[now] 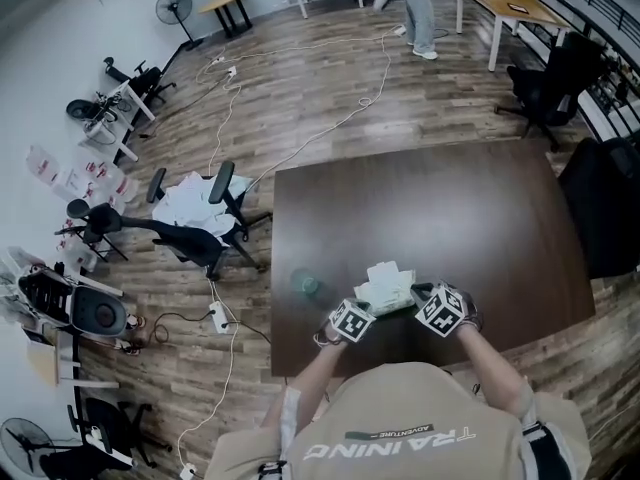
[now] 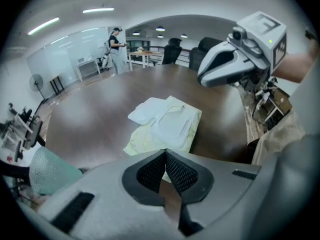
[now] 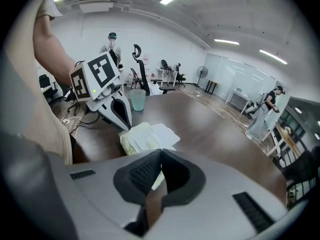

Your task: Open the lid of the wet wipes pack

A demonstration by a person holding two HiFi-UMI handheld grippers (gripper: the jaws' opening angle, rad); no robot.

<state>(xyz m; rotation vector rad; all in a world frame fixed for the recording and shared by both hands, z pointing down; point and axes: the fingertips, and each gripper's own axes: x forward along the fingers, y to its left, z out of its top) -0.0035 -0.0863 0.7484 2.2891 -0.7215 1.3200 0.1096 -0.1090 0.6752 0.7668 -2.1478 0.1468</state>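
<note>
The pale yellow-green wet wipes pack [image 1: 385,288] lies flat near the front edge of the dark table. Its white lid [image 2: 148,110] is flipped open and lies back beside the white oval opening [image 2: 175,125]. My left gripper [image 1: 368,308] is at the pack's near left corner, just behind it, and my right gripper [image 1: 420,295] is off its right end, lifted clear. In the left gripper view the left gripper [image 2: 165,152] is shut and empty, with the pack [image 2: 167,129] just beyond the tips. The right gripper [image 3: 160,152] is likewise shut on nothing, with the pack [image 3: 141,137] ahead of it.
A teal cup [image 1: 305,285] stands on the table left of the pack, also in the left gripper view [image 2: 50,171]. The brown table [image 1: 440,208] stretches away behind the pack. Office chairs [image 1: 200,223], cables and a standing person [image 1: 420,8] are on the wood floor beyond.
</note>
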